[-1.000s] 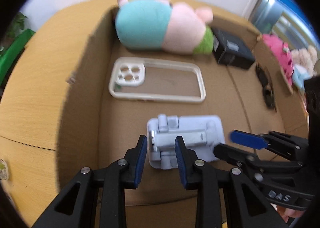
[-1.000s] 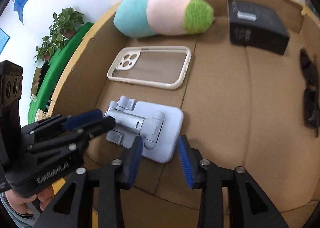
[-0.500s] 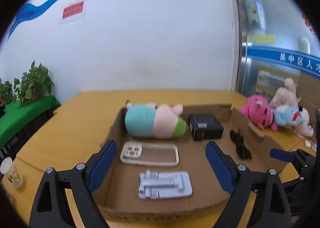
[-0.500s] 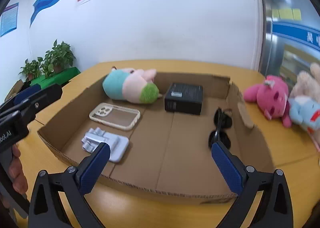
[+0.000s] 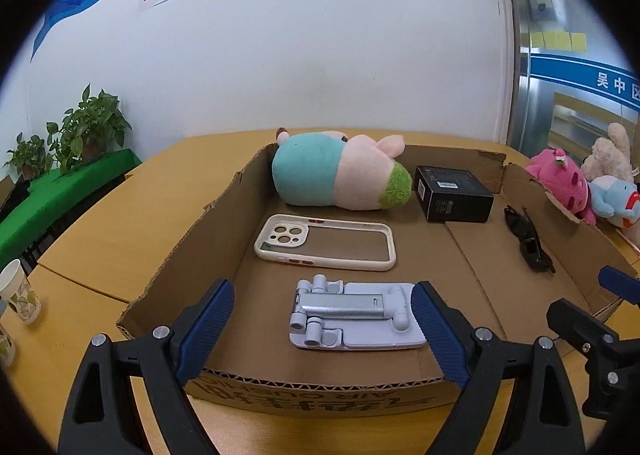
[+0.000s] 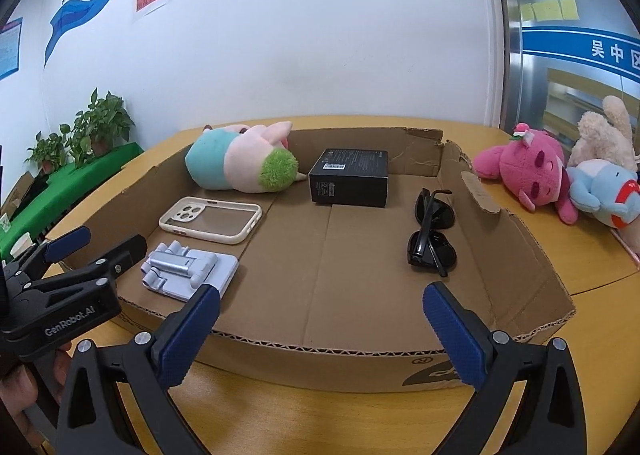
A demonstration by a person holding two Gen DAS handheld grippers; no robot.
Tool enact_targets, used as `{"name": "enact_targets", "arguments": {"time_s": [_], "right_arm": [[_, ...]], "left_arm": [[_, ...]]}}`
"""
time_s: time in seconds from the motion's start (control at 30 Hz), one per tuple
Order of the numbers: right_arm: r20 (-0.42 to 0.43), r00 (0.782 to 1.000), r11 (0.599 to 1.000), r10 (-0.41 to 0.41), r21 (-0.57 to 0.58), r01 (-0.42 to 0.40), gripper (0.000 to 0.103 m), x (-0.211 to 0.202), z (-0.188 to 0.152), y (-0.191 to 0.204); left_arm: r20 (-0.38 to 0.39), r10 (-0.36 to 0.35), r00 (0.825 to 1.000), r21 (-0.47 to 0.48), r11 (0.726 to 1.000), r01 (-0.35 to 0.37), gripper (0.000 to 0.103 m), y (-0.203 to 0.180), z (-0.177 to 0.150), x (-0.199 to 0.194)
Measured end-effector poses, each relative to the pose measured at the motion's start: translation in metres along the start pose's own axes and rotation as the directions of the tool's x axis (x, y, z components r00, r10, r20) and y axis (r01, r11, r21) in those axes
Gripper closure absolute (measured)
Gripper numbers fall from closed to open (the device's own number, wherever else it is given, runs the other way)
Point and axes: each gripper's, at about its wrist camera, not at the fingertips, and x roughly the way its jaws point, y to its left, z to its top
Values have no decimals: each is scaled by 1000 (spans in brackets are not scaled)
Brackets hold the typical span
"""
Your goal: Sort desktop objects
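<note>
A shallow cardboard tray [image 5: 320, 395] [image 6: 320, 359] lies on the wooden table. Inside it are a folded grey phone stand [image 5: 354, 315] [image 6: 188, 269], a cream phone case [image 5: 326, 241] [image 6: 212, 219], a teal and pink plush [image 5: 340, 175] [image 6: 244, 165], a black box [image 5: 452, 193] [image 6: 350, 177] and black sunglasses [image 5: 528, 241] [image 6: 432, 235]. My left gripper [image 5: 322, 329] stands open just before the tray's near wall, nothing between its fingers. My right gripper [image 6: 320, 329] is also open and empty, near the same wall, further right.
Pink, beige and blue plush toys [image 6: 560, 179] [image 5: 580, 183] lie on the table right of the tray. A paper cup [image 5: 18, 293] stands at the left. Potted plants [image 5: 80, 135] on a green-covered table are behind it. A hand [image 6: 16, 387] holds the left gripper.
Both grippers let go of the phone stand, opened wide and drew back out of the tray. The views tilted up, so the wall and room now show. The stand lies flat in the tray.
</note>
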Motion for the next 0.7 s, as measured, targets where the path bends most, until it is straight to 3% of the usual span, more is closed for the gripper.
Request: {"name": "enact_targets", "arguments": {"time_s": [0.3,0.47,0.7], "right_arm": [[61,998,1000,-13,-4,13,0,1,-6,2],[76,997,1000,-11,-7,12,0,-1,-9,2],[4,1000,1000,-4,9,4,0,-1,1,1]], "left_arm": [[92,-3,996,31,1000,1,12,0,-11,-5],[96,-20,995,40,999,16,11,2,-12,-7],[-29,7,1000,38,999,-6,11,3,3,-4]]}}
